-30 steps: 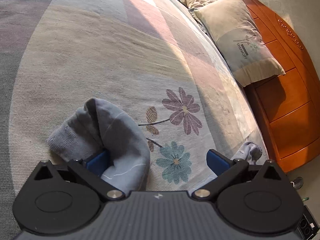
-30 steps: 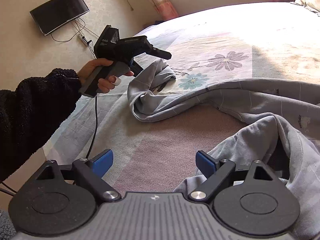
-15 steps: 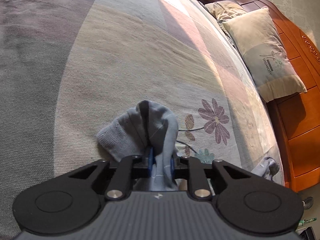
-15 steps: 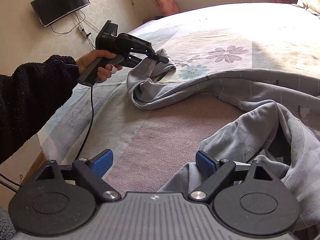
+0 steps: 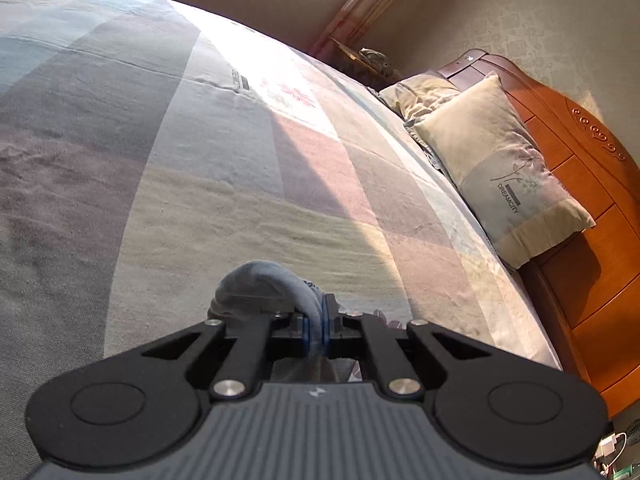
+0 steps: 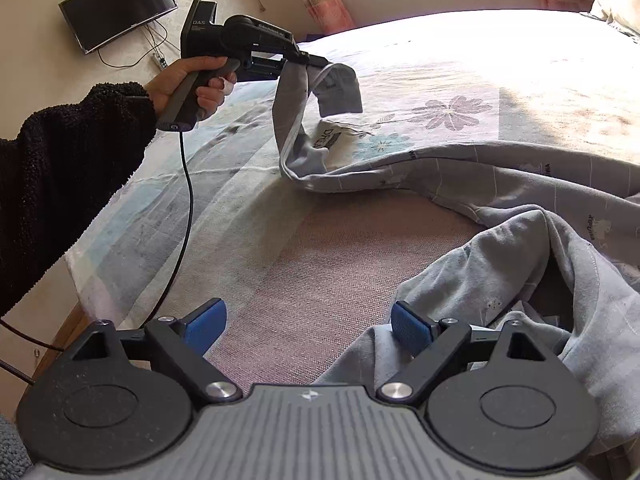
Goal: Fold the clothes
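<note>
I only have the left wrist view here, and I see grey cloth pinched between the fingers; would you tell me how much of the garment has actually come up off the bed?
Observer: Only the cuffed end of the grey garment. The right wrist view shows it hanging from the left gripper above the bedspread, while the rest lies spread on the bed.
Operator: Thank you. Is the right gripper holding any of it?
Observer: No. The right gripper is open, low over the bed; a rumpled fold lies by its right finger, none between the pads.
Operator: Does anything trail from my tool?
Observer: A black cable hangs from its handle, which the hand holds.
</note>
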Available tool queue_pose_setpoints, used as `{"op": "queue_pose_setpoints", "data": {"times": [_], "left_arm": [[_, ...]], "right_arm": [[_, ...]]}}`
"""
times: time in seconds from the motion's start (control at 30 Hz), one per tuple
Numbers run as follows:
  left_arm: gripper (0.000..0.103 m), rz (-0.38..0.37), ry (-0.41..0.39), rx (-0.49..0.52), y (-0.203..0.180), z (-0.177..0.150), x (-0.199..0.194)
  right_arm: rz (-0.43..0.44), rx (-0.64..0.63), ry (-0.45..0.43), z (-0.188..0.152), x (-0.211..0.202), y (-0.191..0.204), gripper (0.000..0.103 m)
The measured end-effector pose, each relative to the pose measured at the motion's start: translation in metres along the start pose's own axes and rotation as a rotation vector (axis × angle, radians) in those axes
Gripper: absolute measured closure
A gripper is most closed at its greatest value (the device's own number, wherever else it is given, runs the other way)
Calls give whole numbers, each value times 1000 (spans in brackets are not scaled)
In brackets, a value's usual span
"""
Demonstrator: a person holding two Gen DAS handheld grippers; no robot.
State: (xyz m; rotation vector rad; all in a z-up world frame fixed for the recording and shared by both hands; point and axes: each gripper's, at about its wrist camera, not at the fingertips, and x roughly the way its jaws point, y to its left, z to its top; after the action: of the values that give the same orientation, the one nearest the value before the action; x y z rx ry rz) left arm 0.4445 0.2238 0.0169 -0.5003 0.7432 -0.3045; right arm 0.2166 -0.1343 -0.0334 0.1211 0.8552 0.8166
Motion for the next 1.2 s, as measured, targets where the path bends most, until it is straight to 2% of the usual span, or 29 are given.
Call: {"op": "queue_pose_setpoints", "data": {"times": [0.17, 0.3, 0.37, 0.5, 0.57, 0.7, 0.8, 0.87, 1.0, 1.07, 1.2], "left_arm": [[99, 44, -222, -85, 27, 20, -40], [98, 144, -307, -91, 56, 18, -62], [95, 179, -256, -124, 73, 13, -58], [91, 304, -141, -211, 110, -6, -52], [83, 343, -104, -264, 127, -17, -54], [71, 442, -80, -310, 134, -19, -68], [70, 518, -66, -329, 136, -17, -81], [65, 569, -56, -342, 136, -16, -89], [57, 570, -22, -242, 103, -14, -102], [49, 562, 8, -161, 76, -20, -104], [41, 522, 91, 26, 15, -44, -101]], "right_arm": [[-8, -6, -5, 2, -3, 0, 11], [-6, -4, 0, 2, -3, 0, 11], [-5, -1, 2, 2, -2, 0, 11], [1, -12, 6, 3, -1, 4, 11], [0, -27, 6, 3, -2, 8, 11], [-2, -37, 0, 4, -6, 11, 11], [-1, -44, -11, 5, -12, 15, 11], [-1, -52, -18, 4, -17, 19, 11], [-14, -59, -29, 3, -30, 25, 11], [-33, -55, -31, 0, -37, 28, 10], [-74, -44, -39, -10, -57, 31, 10]]}}
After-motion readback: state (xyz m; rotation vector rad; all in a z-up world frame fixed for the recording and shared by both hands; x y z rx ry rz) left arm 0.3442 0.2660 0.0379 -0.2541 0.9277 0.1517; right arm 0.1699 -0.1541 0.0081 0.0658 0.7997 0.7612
